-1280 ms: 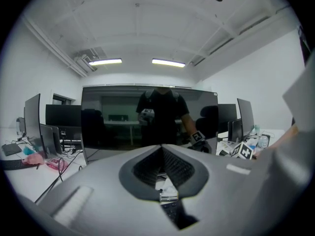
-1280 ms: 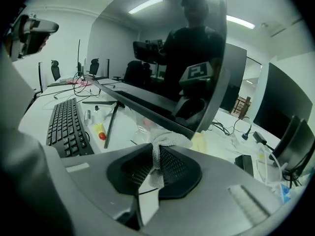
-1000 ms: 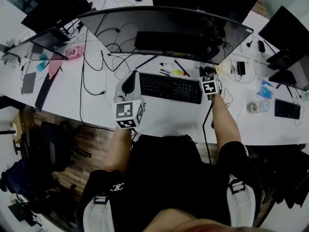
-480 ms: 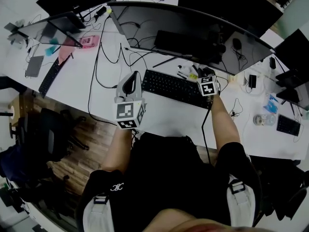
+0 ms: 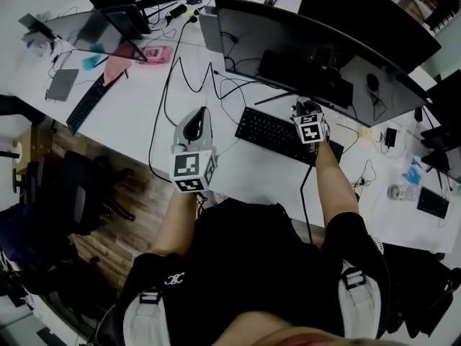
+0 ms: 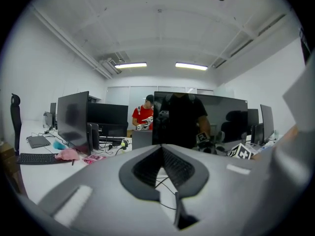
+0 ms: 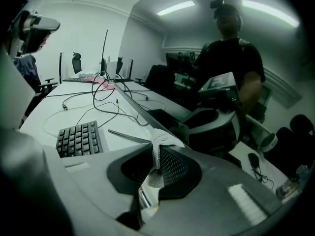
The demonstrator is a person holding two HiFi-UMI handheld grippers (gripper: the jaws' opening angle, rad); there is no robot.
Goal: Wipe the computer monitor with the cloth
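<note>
Cloth (image 7: 158,144) pinched tight in right hand-held gripper (image 5: 303,109), up at far side of keyboard (image 5: 274,130), close by lower edge of monitor (image 5: 324,49). Left hand-held gripper (image 5: 196,117) held over counter (image 5: 137,114), left of keyboard, tips together, gripping nothing.

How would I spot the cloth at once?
Start at the curved monitor on the desk. By its lower edge, beside the black keyboard, the right gripper pinches a white cloth in its jaws: soft and crumpled, unlike the hard black gear around.
</note>
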